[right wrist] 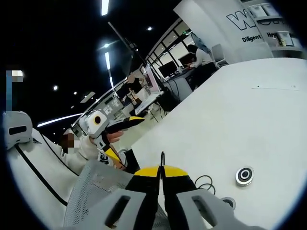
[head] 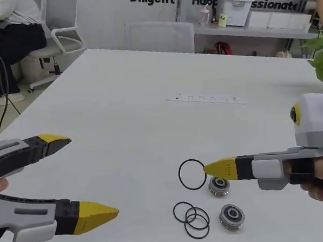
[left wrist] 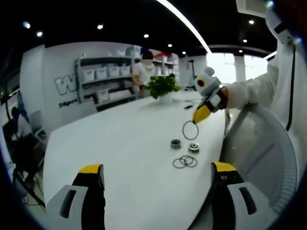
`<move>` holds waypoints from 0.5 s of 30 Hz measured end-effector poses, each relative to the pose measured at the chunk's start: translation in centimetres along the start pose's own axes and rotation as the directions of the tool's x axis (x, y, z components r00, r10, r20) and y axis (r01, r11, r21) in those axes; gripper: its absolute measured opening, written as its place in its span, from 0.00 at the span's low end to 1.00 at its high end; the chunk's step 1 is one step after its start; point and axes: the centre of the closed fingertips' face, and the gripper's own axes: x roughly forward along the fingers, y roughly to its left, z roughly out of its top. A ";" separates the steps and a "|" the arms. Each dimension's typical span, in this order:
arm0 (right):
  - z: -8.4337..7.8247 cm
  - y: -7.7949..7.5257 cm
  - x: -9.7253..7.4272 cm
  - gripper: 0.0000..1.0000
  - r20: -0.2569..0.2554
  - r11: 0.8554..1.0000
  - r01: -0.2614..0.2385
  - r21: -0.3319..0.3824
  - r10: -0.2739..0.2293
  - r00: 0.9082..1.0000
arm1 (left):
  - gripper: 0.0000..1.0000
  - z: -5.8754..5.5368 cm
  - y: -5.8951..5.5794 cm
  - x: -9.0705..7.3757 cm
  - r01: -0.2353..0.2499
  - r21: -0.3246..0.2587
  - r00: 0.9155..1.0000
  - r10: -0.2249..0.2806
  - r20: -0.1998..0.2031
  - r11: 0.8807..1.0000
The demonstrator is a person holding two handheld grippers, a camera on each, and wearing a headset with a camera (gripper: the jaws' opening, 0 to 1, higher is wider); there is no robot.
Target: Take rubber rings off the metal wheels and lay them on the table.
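My right gripper [head: 208, 169] is shut on a black rubber ring [head: 192, 174], which it holds upright just above the white table [head: 127, 95]. Right beside its tip lies one metal wheel [head: 219, 186], with a second wheel [head: 231, 216] nearer me. Three loose black rings [head: 191, 217] lie overlapping to the left of that wheel. My left gripper [head: 86, 176] hovers open and empty at the left, well away from them. In the left gripper view the right gripper [left wrist: 201, 114] dangles the ring [left wrist: 190, 130] over both wheels [left wrist: 176, 143]. The ring [right wrist: 162, 160] shows edge-on between the right gripper's shut jaws.
A white power strip [head: 206, 98] lies mid-table beyond the wheels. A green plant [head: 320, 53] stands at the right edge. Office chairs [head: 160, 37] line the far side, and a person sits at the far left [head: 10, 31]. Shelves with boxes [head: 248, 13] stand behind.
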 end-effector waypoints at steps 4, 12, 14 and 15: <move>-0.6 -0.1 0.7 0.00 -0.035 1.000 -0.004 -0.001 0.004 0.999 | 0.93 -0.6 0.3 0.5 0.010 -0.010 1.000 -0.010 -0.007 1.000; -1.8 -1.1 2.0 0.00 -0.103 1.000 -0.010 0.002 0.010 0.995 | 0.93 -1.1 1.0 1.7 0.023 -0.024 1.000 -0.023 -0.005 0.999; -2.3 -1.5 2.3 0.00 -0.127 1.000 -0.014 0.007 0.014 0.992 | 0.93 -1.3 1.0 2.0 0.027 -0.027 1.000 -0.028 -0.007 0.999; -2.6 -1.8 2.6 0.00 -0.138 1.000 -0.013 0.007 0.014 0.990 | 0.93 -1.4 1.1 2.1 0.029 -0.029 1.000 -0.029 -0.010 0.999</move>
